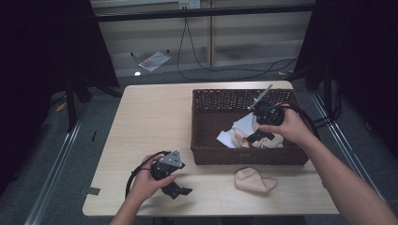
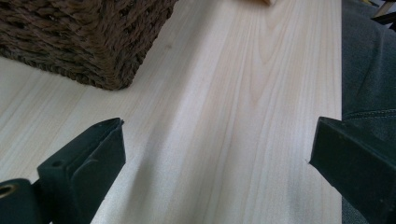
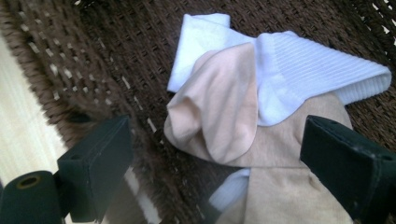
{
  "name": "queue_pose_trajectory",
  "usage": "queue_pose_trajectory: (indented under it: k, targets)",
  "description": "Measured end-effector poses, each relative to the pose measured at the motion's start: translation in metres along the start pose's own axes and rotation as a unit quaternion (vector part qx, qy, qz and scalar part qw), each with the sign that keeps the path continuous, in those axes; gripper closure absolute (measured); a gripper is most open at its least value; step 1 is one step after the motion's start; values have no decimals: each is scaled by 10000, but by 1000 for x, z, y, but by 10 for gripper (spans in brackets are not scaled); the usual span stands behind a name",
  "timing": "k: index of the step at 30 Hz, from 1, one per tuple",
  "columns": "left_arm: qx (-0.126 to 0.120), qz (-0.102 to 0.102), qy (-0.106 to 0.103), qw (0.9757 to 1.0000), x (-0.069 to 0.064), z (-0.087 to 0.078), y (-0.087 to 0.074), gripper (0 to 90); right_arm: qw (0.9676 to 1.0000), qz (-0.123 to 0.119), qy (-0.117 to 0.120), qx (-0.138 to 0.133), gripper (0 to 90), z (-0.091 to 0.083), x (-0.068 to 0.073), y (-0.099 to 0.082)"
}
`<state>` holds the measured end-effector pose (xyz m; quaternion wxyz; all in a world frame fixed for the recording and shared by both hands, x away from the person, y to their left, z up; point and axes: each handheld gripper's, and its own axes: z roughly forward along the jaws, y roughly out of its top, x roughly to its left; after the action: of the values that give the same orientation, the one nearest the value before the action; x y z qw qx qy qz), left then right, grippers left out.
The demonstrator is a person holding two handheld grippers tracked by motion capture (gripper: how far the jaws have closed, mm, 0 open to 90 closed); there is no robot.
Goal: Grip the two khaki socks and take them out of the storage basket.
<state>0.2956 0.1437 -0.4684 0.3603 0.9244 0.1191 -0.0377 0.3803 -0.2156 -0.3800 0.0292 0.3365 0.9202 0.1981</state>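
The right gripper (image 1: 257, 136) hangs inside the basket (image 1: 206, 154), fingers wide and empty over the piled socks (image 3: 233, 107) (beige and white, overlapping). The left gripper (image 1: 180, 191) rests open and empty on the desk (image 1: 150, 117). One beige sock (image 1: 254, 181) lies outside the basket; closing now could pinch two socks together.

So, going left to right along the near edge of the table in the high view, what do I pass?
Left tongs, open, in the left hand → beige sock lying on the table in front of the wicker basket → right forearm.
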Motion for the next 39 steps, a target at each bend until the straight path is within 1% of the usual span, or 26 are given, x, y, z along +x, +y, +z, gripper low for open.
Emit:
queue_pose_trajectory:
  k: [1, 4, 9, 10, 12, 13, 14, 15, 16, 17, 18, 19, 20, 21, 22, 23, 27, 28, 30, 31, 32, 33, 35, 37, 39]
  targets:
    - [-28, -3, -10, 10000, 0, 0, 0, 30, 10000, 2, -3, -7, 94, 2, -1, 0]
    - [-2, -4, -17, 10000, 0, 0, 0, 30, 10000, 78, -9, -27, 94, 7, -1, 2]
    - [-12, 7, -20, 10000, 0, 0, 0, 30, 9999, 117, -8, 43, 96, 17, 0, 4]
    - [7, 5, -15, 10000, 0, 0, 0, 30, 10000, 88, -11, 46, 99, 18, -1, 4]
    - [-27, 1, -14, 10000, 0, 0, 0, 30, 9999, 142, -8, 37, 100, 21, -1, 5]
    - [-7, 10, -11, 10000, 0, 0, 0, 30, 9999, 137, -2, 17, 101, 22, -2, 5]
    - [49, 15, -13, 10000, 0, 0, 1, 30, 9998, 209, 5, 1, 108, 23, -2, 5]
    - [38, 6, -37, 10000, 0, 0, 0, 30, 9998, 193, 21, -19, 117, 23, -2, 5]
    - [12, 10, -18, 10000, 0, 0, 0, 30, 9998, 202, 20, -38, 117, 24, -2, 6]
    - [69, 26, -9, 10000, 0, 0, 1, 30, 9998, 175, 14, -43, 119, 25, -3, 6]
    - [38, 28, -17, 10000, 0, 0, 0, 30, 9996, 273, 0, -65, 123, 26, -2, 6]
    - [72, 52, -21, 10000, 0, -1, 1, 30, 9997, 256, -10, -55, 125, 26, -2, 6]
    - [-2, 36, -43, 10000, 0, 0, 0, 30, 9997, 233, -9, -53, 125, 28, -3, 6]
    - [-1, 37, -30, 10000, 0, 0, 0, 30, 9998, 205, -21, -43, 126, 29, -3, 6]
    - [-39, 29, -33, 10000, 0, 0, 0, 30, 9997, 246, -18, -44, 133, 30, -3, 6]
    - [-41, 23, -36, 10000, 0, 0, 0, 30, 9997, 248, -12, -82, 139, 31, -3, 6]
    - [-33, 31, -36, 10000, 0, 0, 0, 30, 9999, 160, -21, -20, 164, 36, -3, 6]
    - [-31, 30, -37, 10000, 0, 0, 0, 30, 9998, 185, -19, -2, 165, 37, -2, 6]
    - [-15, 14, -24, 10000, 0, 0, 0, 30, 9999, 163, -29, -15, 171, 39, -3, 6]
    - [-47, 5, -36, 10000, 0, 0, 0, 30, 9999, 160, 0, -12, 184, 39, -3, 6]
    - [-43, 4, -25, 10000, 0, 0, 0, 30, 9999, 159, -15, 13, 193, 40, -2, 6]
    - [81, 34, -12, 10000, 0, -2, 1, 30, 9998, 172, -46, 35, 190, 41, -2, 6]
    - [78, 33, -6, 10000, 0, -2, 1, 30, 9998, 164, -39, 75, 192, 42, -1, 6]
    - [-16, 14, -15, 10000, 0, -1, 0, 30, 9999, 88, -33, 87, 198, 43, -1, 6]
    - [-44, 26, -32, 10000, 0, 0, 0, 30, 9999, 63, -78, 91, 203, 44, -1, 6]
